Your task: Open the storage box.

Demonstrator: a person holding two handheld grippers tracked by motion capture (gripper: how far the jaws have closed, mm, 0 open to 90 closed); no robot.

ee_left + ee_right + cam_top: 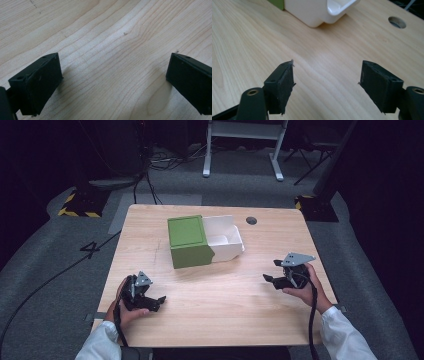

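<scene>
**Both claws parked wide open, box still waiting in the middle**

Standing here watching and it looks like a ready pose. The person has a claw in each hand, resting low over the near half of the worktop, one toward each near corner. The left claw (159, 301) sits by the near-left corner with its jaws spread wide and nothing between them; the left gripper view just has bare wood grain between the two black pads. The right claw (272, 271) is toward the right edge, jaws equally far apart, also holding nothing.

The thing they're clearly squared up to is the green box (189, 241) out near the middle of the worktop, a bit toward the far edge. It's a green sleeve with a white drawer (226, 239) slid partway out on the side facing the right edge, so the tray's hollow is open to view. In the right gripper view the corner of that white drawer (319, 11) sits straight ahead of the jaws, which I'd guess is why that claw is angled the way it is: lined up to reach the drawer. The left one points across at bare wood, probably to brace the green sleeve when the time comes.

Both are well apart from the box. There's also a cable hole (251, 220) near the far-right corner, out of the way.
</scene>
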